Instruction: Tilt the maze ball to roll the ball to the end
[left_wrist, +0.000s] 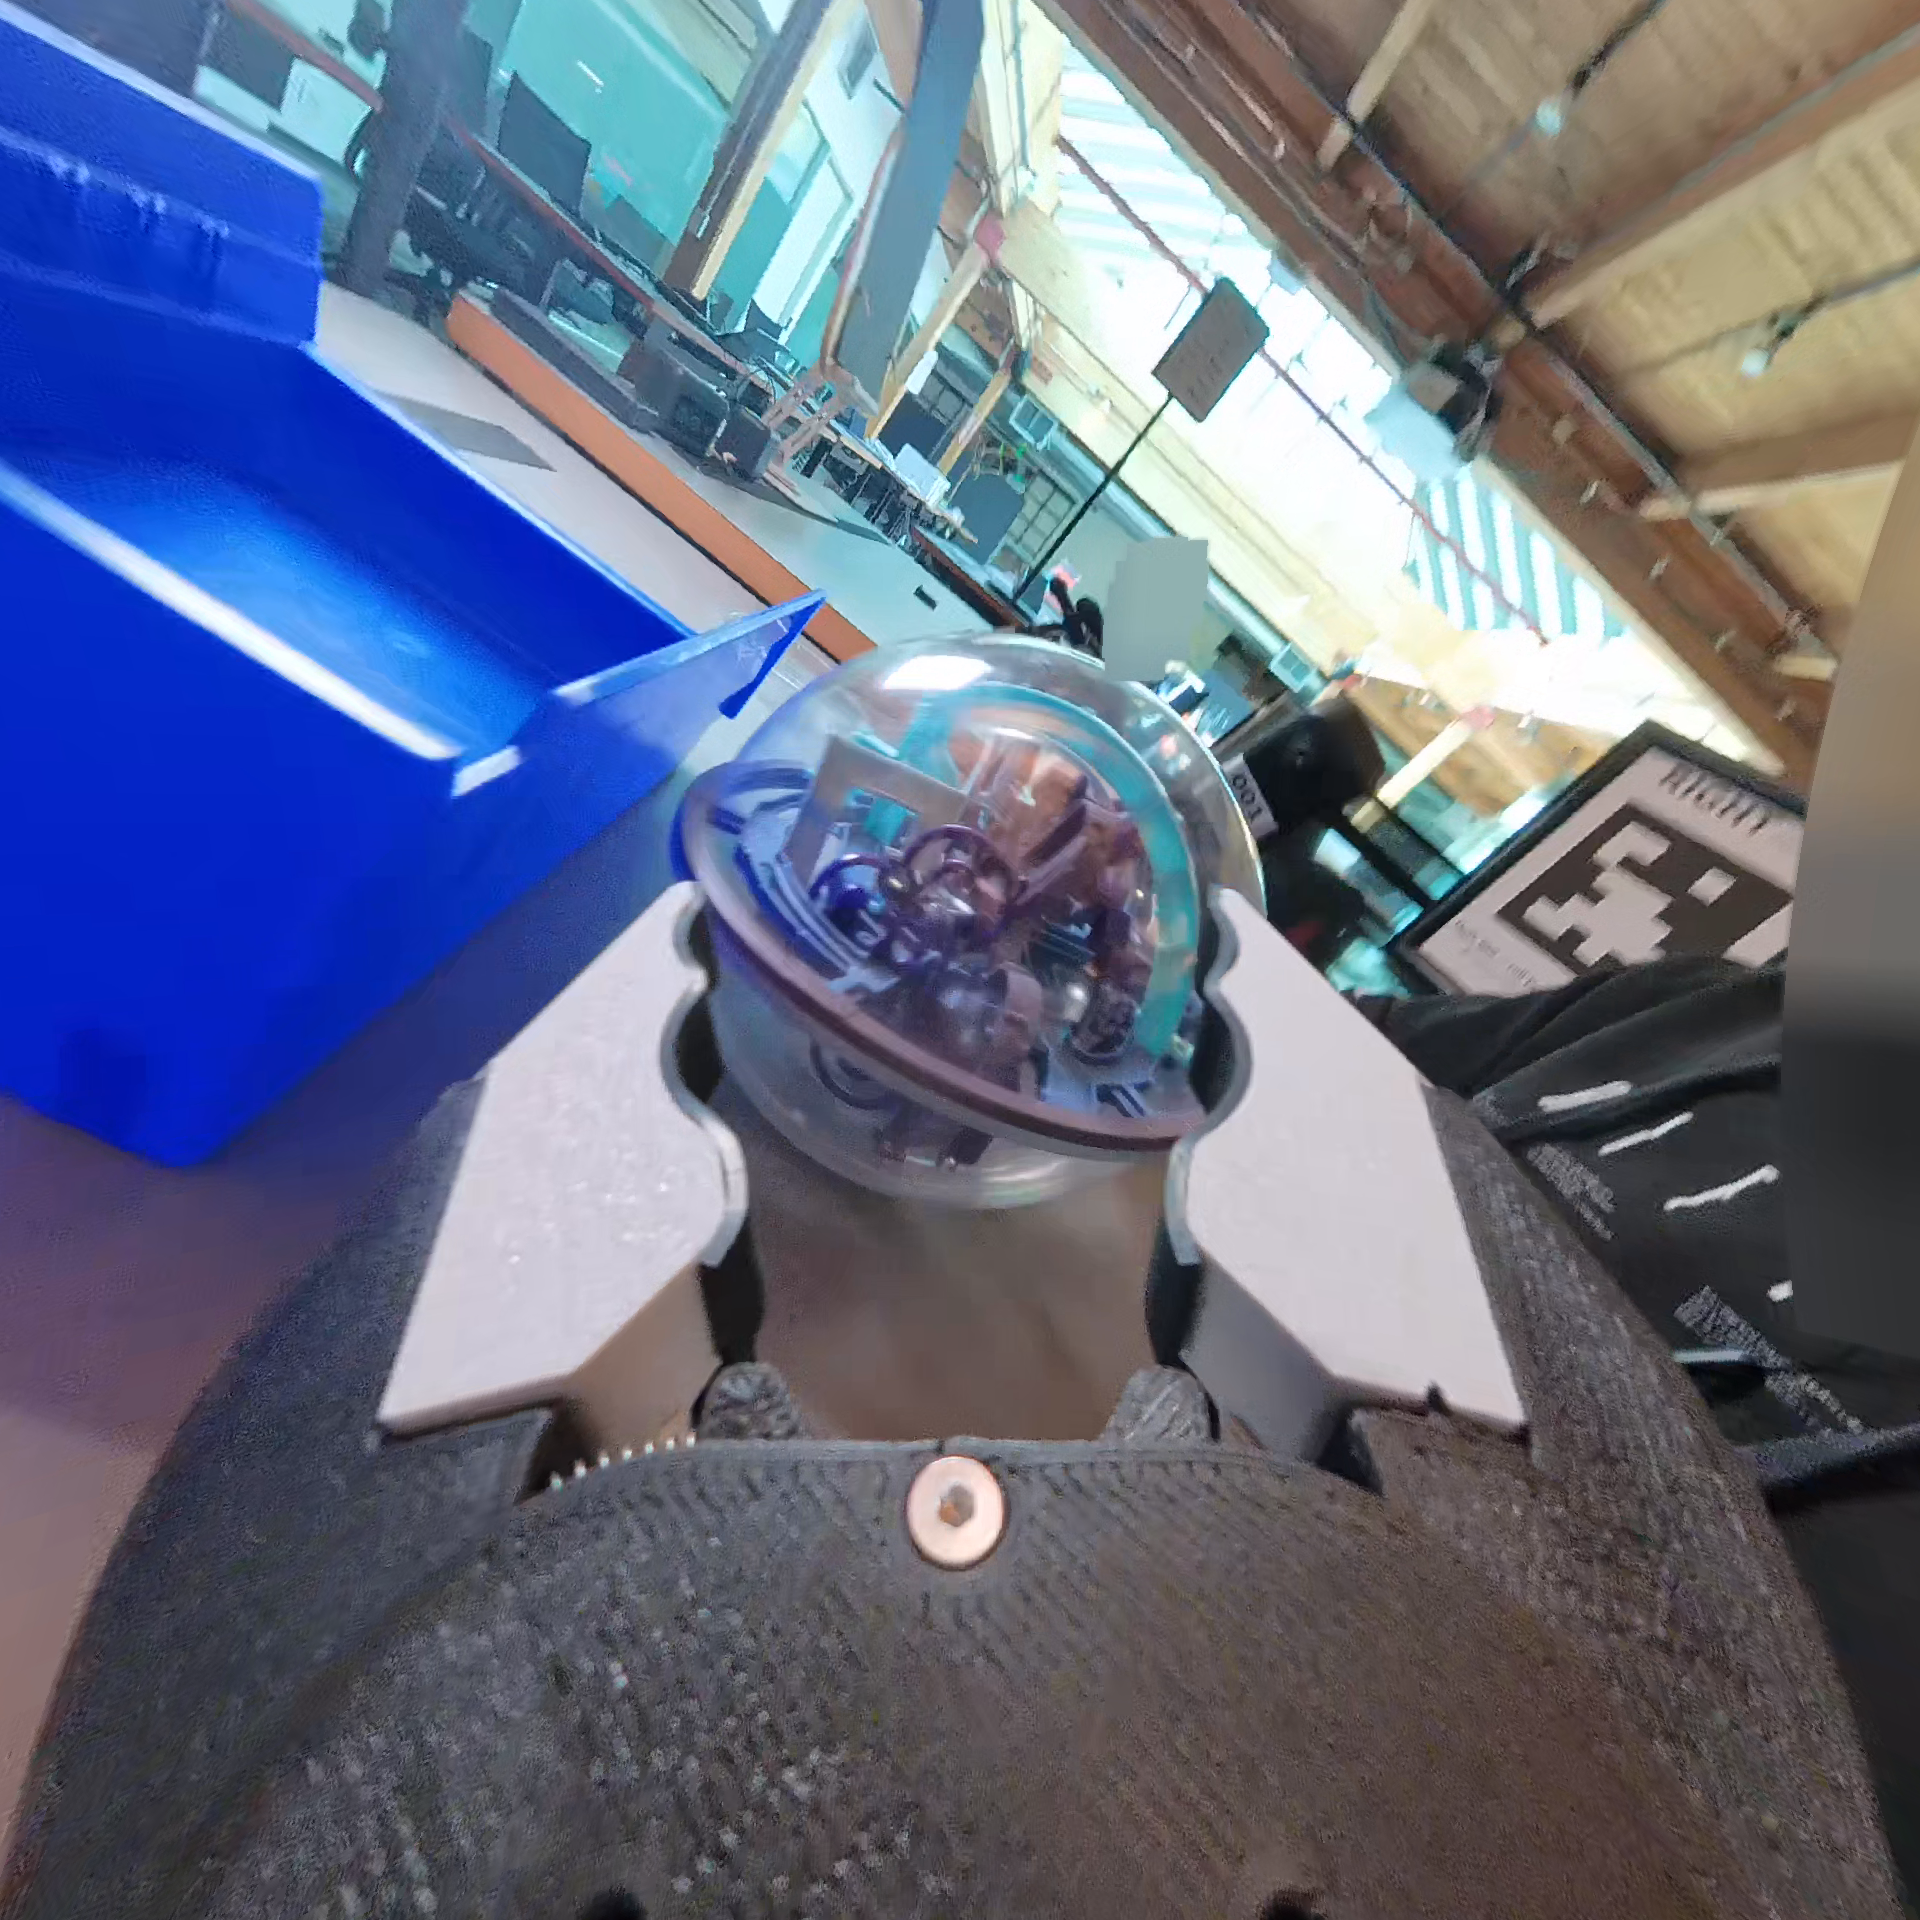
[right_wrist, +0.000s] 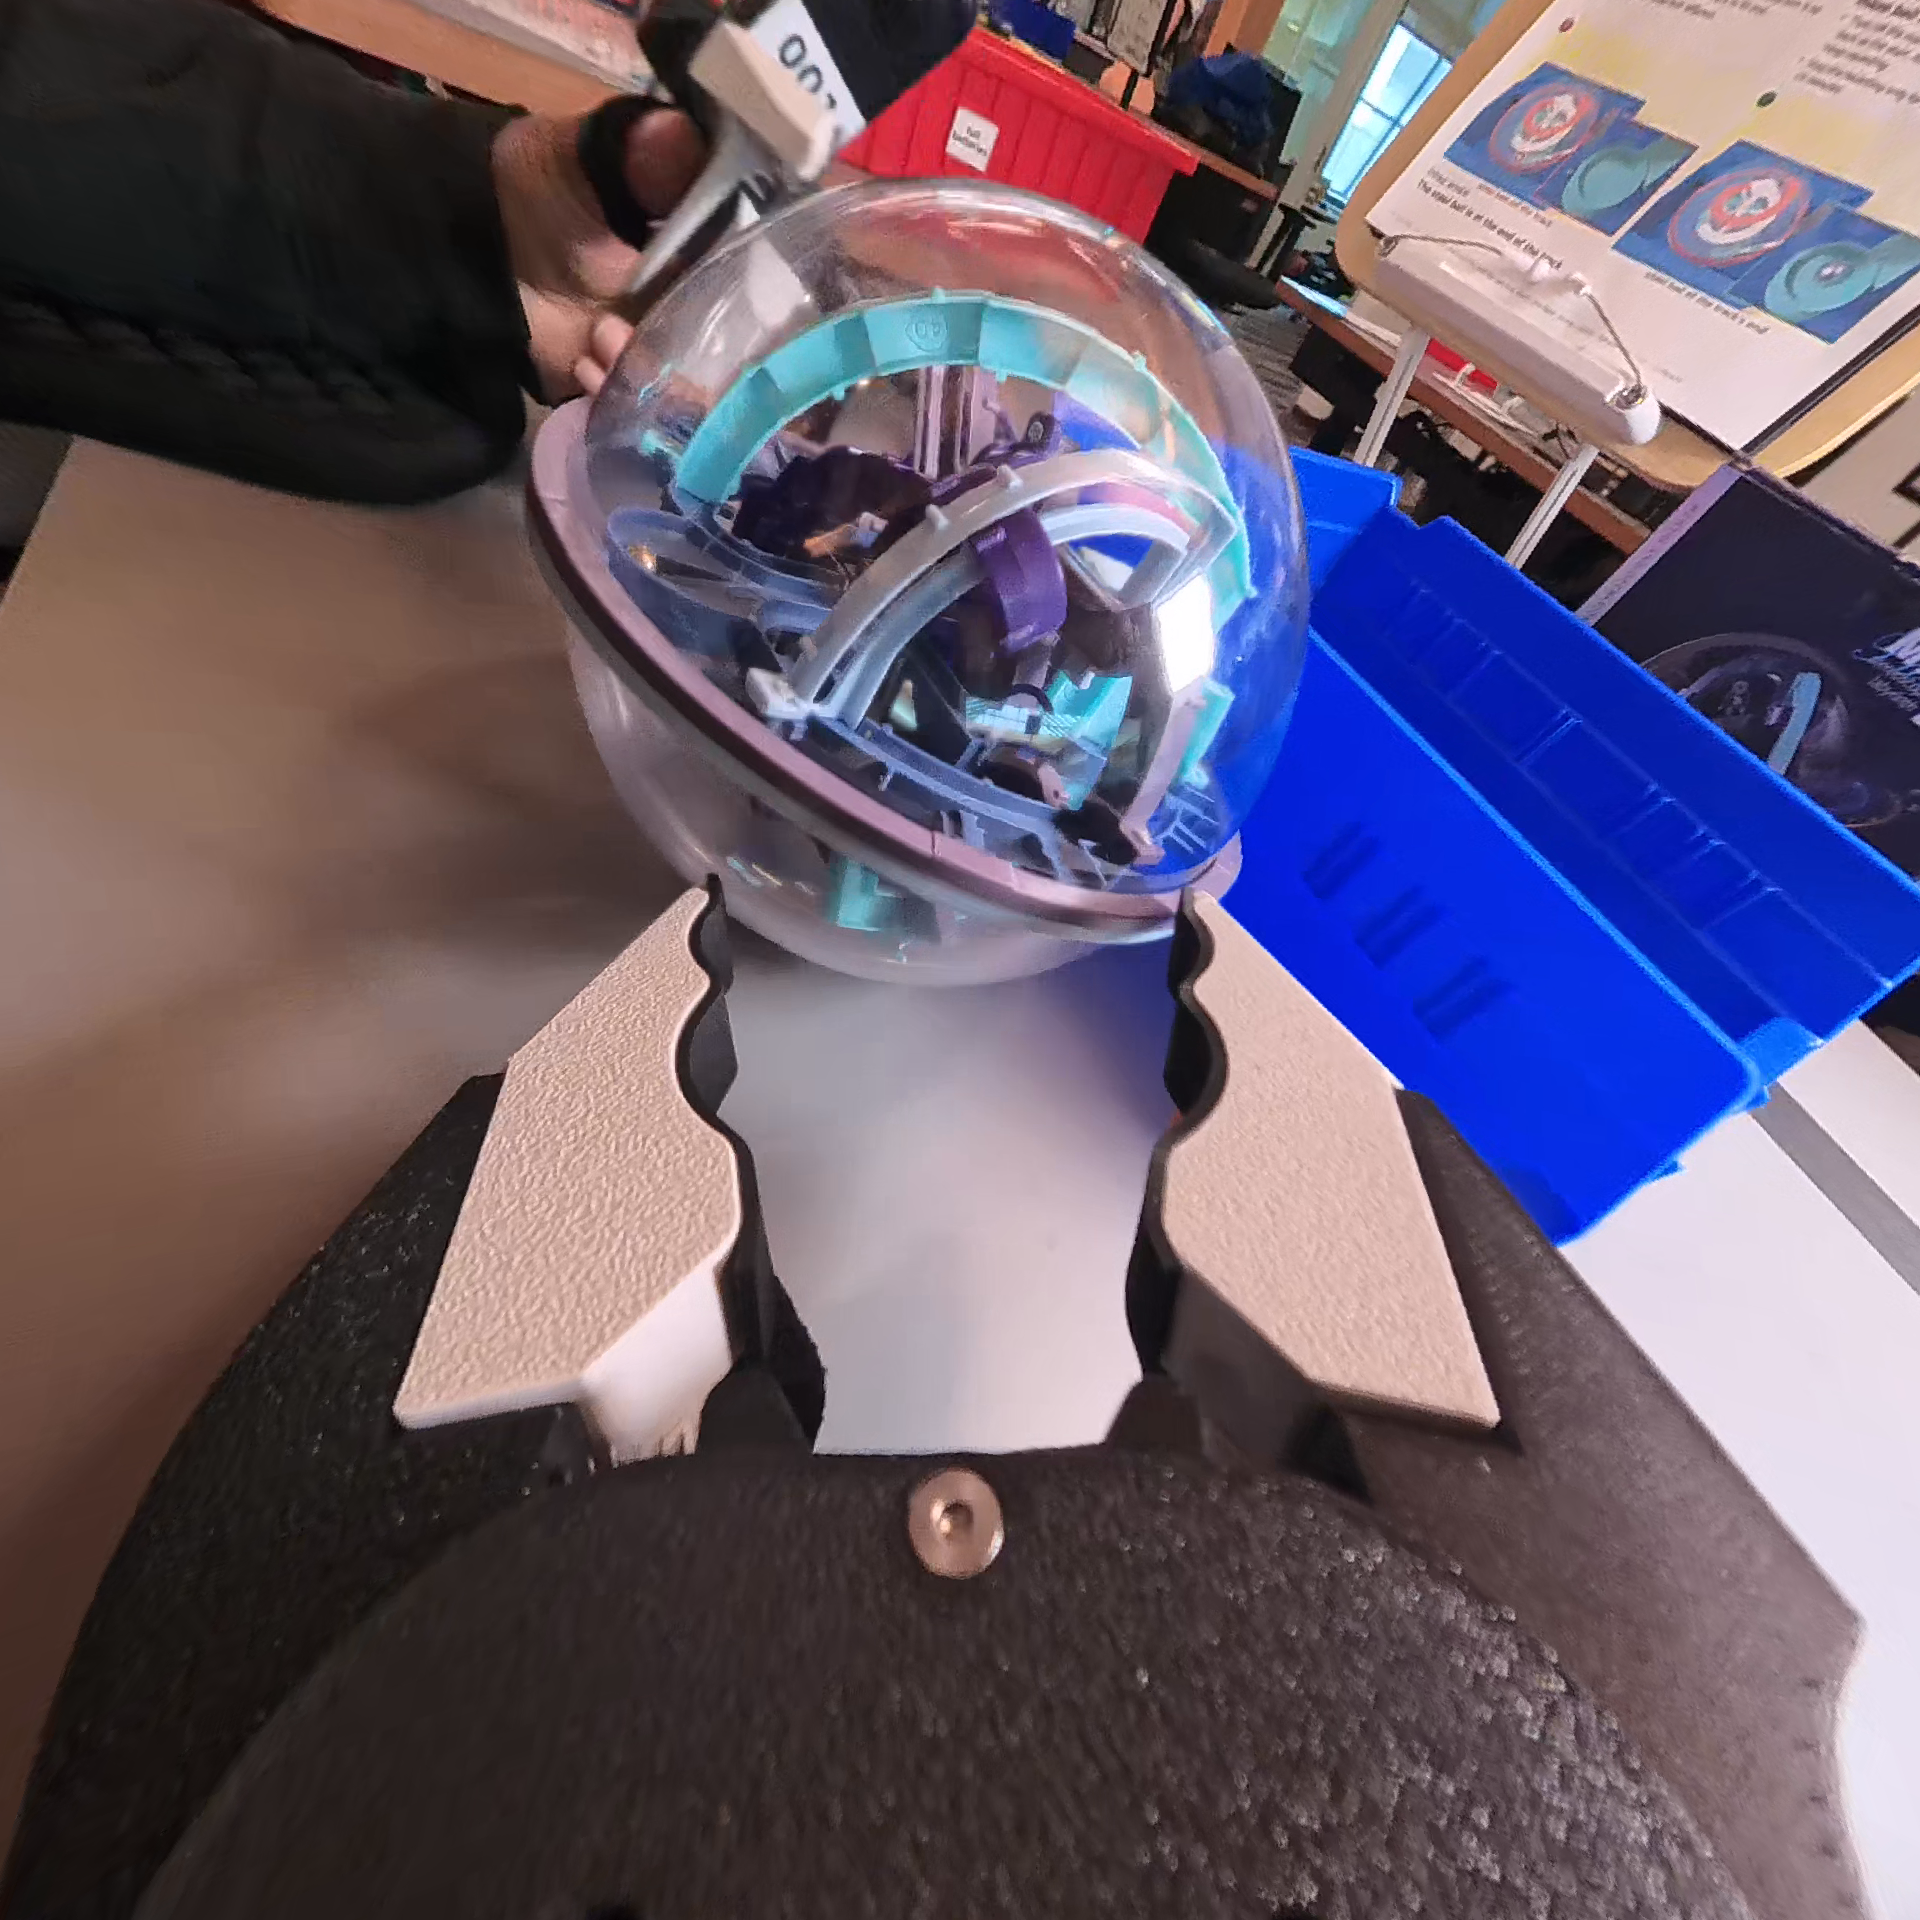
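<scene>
The maze ball (left_wrist: 966, 914) is a clear sphere with teal, purple and grey tracks inside and a dark rim around its middle. It is held off the table, tilted. My left gripper (left_wrist: 956, 935) is shut on it, fingers at either side of the rim. My right gripper (right_wrist: 951, 914) is shut on the ball's (right_wrist: 914, 582) lower part from the opposite side. The left gripper (right_wrist: 727, 125) and the hand (right_wrist: 582, 229) holding it show behind the ball in the right wrist view. I cannot make out the small ball inside.
A blue bin (left_wrist: 260, 675) stands close beside the ball; it also shows in the right wrist view (right_wrist: 1558, 883). A dark box (right_wrist: 1787, 665), an instruction board on a stand (right_wrist: 1662, 177) and a red bin (right_wrist: 1018, 135) lie beyond. A black-and-white marker board (left_wrist: 1621, 883) and black fabric (left_wrist: 1610, 1122) are at the right.
</scene>
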